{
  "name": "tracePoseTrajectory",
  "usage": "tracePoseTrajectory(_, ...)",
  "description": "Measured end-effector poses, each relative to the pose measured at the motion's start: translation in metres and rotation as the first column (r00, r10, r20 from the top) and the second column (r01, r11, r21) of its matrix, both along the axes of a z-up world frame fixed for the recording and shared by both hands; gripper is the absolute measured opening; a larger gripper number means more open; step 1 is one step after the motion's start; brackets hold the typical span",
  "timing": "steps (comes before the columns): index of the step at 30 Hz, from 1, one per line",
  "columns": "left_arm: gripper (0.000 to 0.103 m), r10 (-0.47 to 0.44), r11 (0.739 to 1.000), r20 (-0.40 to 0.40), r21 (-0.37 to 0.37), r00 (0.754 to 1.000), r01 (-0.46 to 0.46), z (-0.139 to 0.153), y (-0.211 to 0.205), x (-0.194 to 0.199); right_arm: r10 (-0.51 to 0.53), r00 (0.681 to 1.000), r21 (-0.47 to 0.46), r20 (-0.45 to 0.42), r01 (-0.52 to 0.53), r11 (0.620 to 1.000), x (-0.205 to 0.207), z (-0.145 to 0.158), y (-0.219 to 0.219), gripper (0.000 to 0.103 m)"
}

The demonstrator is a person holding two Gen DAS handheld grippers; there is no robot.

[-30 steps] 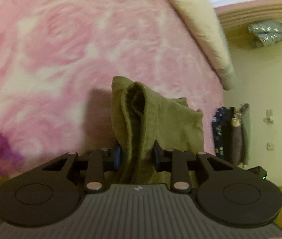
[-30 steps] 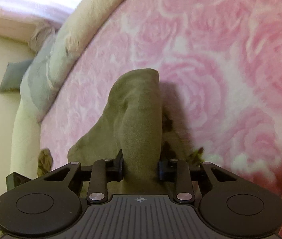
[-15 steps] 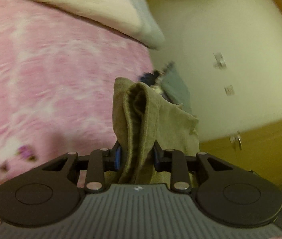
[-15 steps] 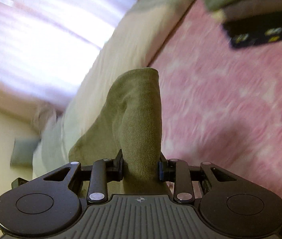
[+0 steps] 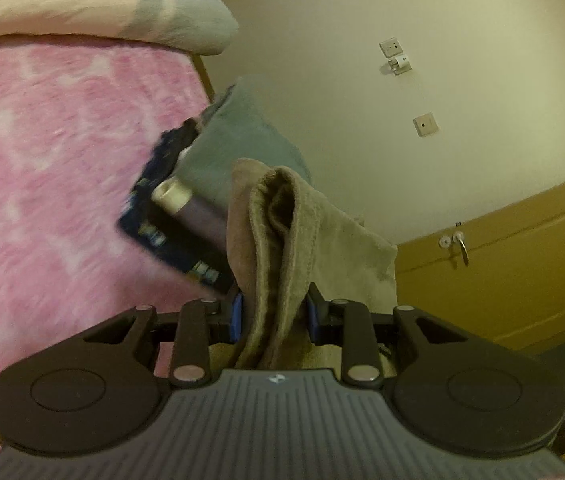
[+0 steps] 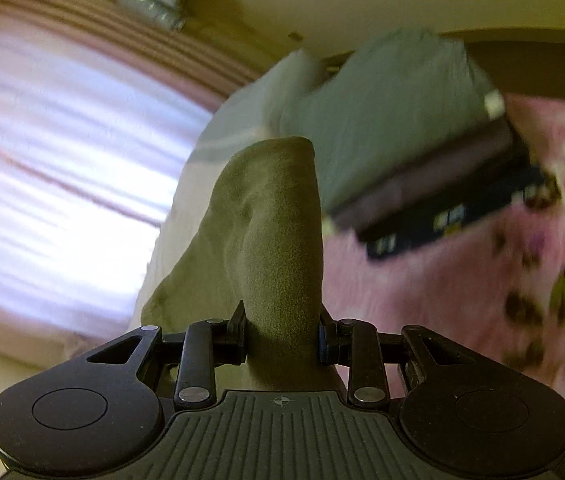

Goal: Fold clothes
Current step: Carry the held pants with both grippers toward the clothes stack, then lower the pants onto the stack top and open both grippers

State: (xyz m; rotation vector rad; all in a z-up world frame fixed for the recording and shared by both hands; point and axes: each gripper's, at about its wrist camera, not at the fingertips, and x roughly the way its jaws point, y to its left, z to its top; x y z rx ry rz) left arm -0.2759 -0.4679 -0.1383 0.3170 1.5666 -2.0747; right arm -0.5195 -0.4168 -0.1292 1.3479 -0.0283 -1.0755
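Observation:
An olive-green folded garment (image 5: 282, 232) sticks up between the jaws of my left gripper (image 5: 274, 312), which is shut on its bunched edges. The same olive garment (image 6: 278, 240) fills my right gripper (image 6: 282, 336), also shut on a thick fold of it. Both hold it in the air above the bed. Beyond it lies a stack of folded clothes (image 5: 202, 184), grey-green on top, mauve and dark blue patterned below; in the right wrist view that stack (image 6: 422, 160) sits up and to the right of the garment.
A pink rose-patterned blanket (image 5: 50, 160) covers the bed, with a cream and grey pillow (image 5: 102, 0) at its head. A cream wall with sockets (image 5: 426, 124) and a yellow cabinet (image 5: 522, 272) stand to the right. Bright curtains (image 6: 62, 180) fill the right wrist view's left.
Both grippers have lifted the olive garment off the blanket and swung it across the bed toward the stack of folded clothes. Their grip has not changed.

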Motion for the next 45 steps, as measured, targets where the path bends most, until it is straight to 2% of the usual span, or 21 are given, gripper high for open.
tracePoseTrajectory(4,0.025,0.001,1.0,0.005,-0.02,1.0,-0.001,0.003,-0.053,-0.051,-0.028,1.0,-0.012,0.006,0.028,1.0,-0.048,0.003,-0.05,0.03)
tracePoseTrajectory(11,0.025,-0.006,1.0,0.032,-0.016,0.999,0.006,-0.009,-0.131,-0.122,-0.06,0.998,-0.005,0.01,0.06,0.998,-0.105,-0.008,-0.131,0.03)
tracePoseTrajectory(20,0.025,-0.02,1.0,0.075,0.0,0.997,0.02,-0.025,-0.186,-0.156,-0.091,0.994,0.047,0.062,0.089,0.995,-0.135,-0.033,-0.182,0.03)
tracePoseTrajectory(23,0.031,-0.003,1.0,0.099,0.019,0.995,0.001,-0.037,-0.2,-0.161,-0.098,0.993,0.066,0.063,0.094,0.993,-0.14,-0.043,-0.192,0.032)
tracePoseTrajectory(24,0.033,0.024,0.999,0.113,0.04,0.993,-0.029,-0.042,-0.204,-0.16,-0.104,0.994,0.08,0.036,0.1,0.992,-0.141,-0.047,-0.196,0.047)
tracePoseTrajectory(25,0.034,0.059,0.995,0.131,0.068,0.99,-0.068,-0.048,-0.208,-0.157,-0.109,0.994,0.096,0.004,0.108,0.99,-0.142,-0.051,-0.2,0.058)
tracePoseTrajectory(26,0.035,0.086,0.992,0.144,0.076,0.986,-0.097,-0.05,-0.209,-0.152,-0.114,0.993,0.111,-0.028,0.116,0.987,-0.142,-0.055,-0.204,0.06)
tracePoseTrajectory(27,0.034,0.11,0.989,0.157,0.078,0.981,-0.124,-0.052,-0.21,-0.147,-0.123,0.989,0.114,-0.079,0.132,0.985,-0.144,-0.055,-0.204,0.06)
tracePoseTrajectory(28,0.034,0.137,0.988,0.172,0.046,0.976,-0.147,-0.047,-0.208,-0.141,-0.131,0.983,0.089,-0.131,0.143,0.986,-0.145,-0.051,-0.201,0.06)
tracePoseTrajectory(29,0.033,0.164,0.986,0.187,0.005,0.968,-0.168,-0.041,-0.206,-0.136,-0.143,0.972,0.05,-0.188,0.155,0.987,-0.146,-0.045,-0.196,0.06)
tracePoseTrajectory(31,0.033,0.172,0.984,0.231,-0.089,0.958,-0.155,-0.023,-0.202,-0.136,-0.165,0.944,-0.022,-0.287,0.166,0.986,-0.147,-0.032,-0.188,0.06)
tracePoseTrajectory(35,0.025,0.059,0.975,0.266,-0.223,0.962,0.002,0.001,-0.198,-0.17,-0.161,0.895,-0.145,-0.415,0.109,0.983,-0.133,-0.011,-0.184,0.06)
tracePoseTrajectory(36,0.022,0.023,0.967,0.278,-0.248,0.96,0.049,0.005,-0.197,-0.182,-0.146,0.88,-0.163,-0.452,0.079,0.983,-0.126,-0.009,-0.188,0.054)
tracePoseTrajectory(37,0.022,0.009,0.962,0.294,-0.262,0.956,0.072,0.003,-0.197,-0.192,-0.13,0.863,-0.178,-0.487,0.048,0.983,-0.118,-0.007,-0.191,0.04)
tracePoseTrajectory(38,0.022,0.0,0.958,0.311,-0.273,0.951,0.089,0.0,-0.198,-0.201,-0.111,0.852,-0.18,-0.511,0.021,0.983,-0.11,-0.007,-0.196,0.037)
tracePoseTrajectory(43,0.017,0.018,0.944,0.36,-0.313,0.933,0.102,-0.025,-0.209,-0.221,-0.076,0.799,-0.21,-0.597,-0.064,0.976,-0.082,-0.018,-0.212,0.037)
tracePoseTrajectory(45,0.014,0.031,0.94,0.358,-0.328,0.933,0.094,-0.035,-0.213,-0.221,-0.085,0.779,-0.22,-0.621,-0.07,0.973,-0.078,-0.031,-0.216,0.037)
